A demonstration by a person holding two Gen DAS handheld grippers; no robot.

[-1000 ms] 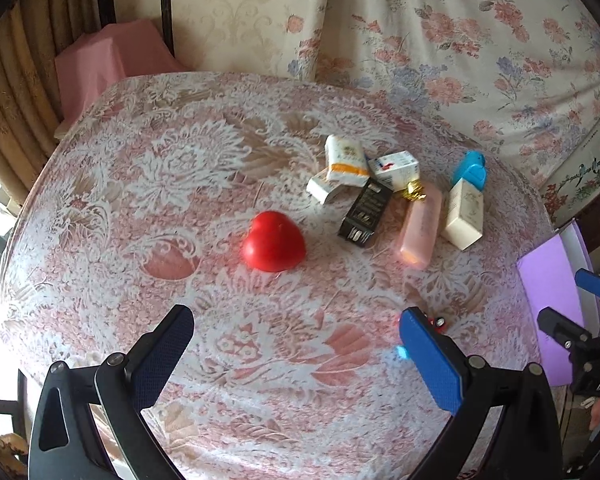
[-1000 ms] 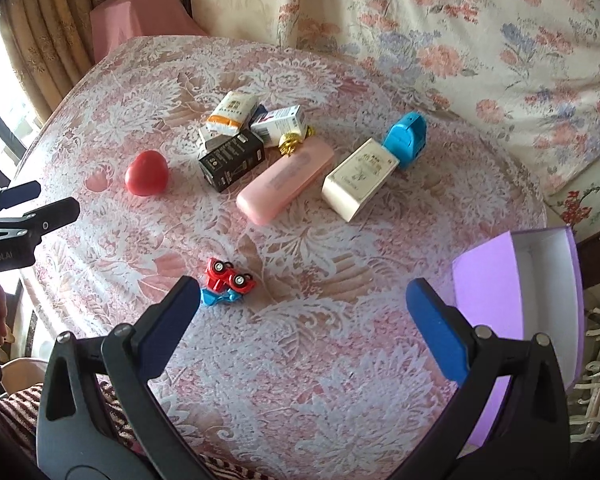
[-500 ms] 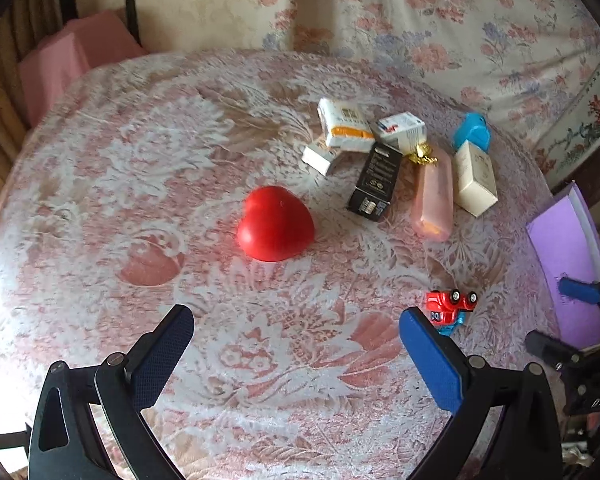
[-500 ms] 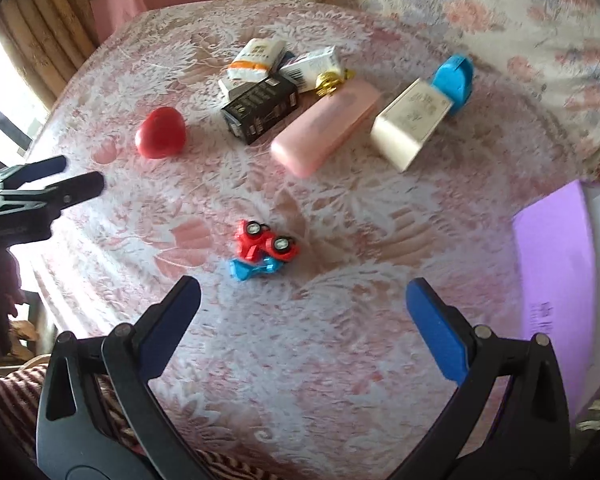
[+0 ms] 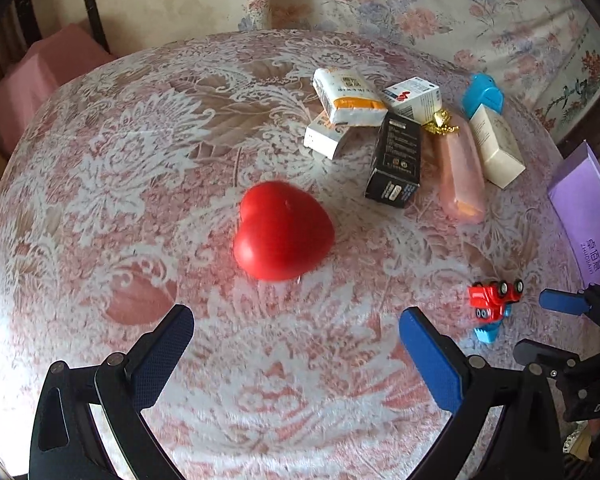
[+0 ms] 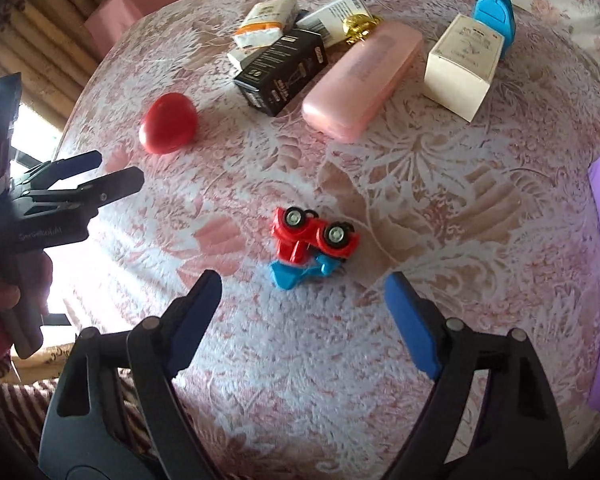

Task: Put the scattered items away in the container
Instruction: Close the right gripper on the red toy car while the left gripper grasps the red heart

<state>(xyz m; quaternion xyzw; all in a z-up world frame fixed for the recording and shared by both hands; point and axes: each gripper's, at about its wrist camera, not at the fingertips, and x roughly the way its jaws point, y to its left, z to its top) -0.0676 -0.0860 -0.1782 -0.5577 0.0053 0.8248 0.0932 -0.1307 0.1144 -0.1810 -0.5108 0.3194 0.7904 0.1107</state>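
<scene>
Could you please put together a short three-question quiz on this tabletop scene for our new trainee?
1. True or false: the left gripper is shut on the red heart.
2. Which thing lies directly ahead of the right gripper? A) the pink case B) the toy car C) the cream box
3. Fill in: the toy car lies tipped over with its ____ showing.

Key
1. False: both grippers are open and empty, and the heart lies on the tablecloth ahead of the left fingers.
2. B.
3. Wheels.
</scene>
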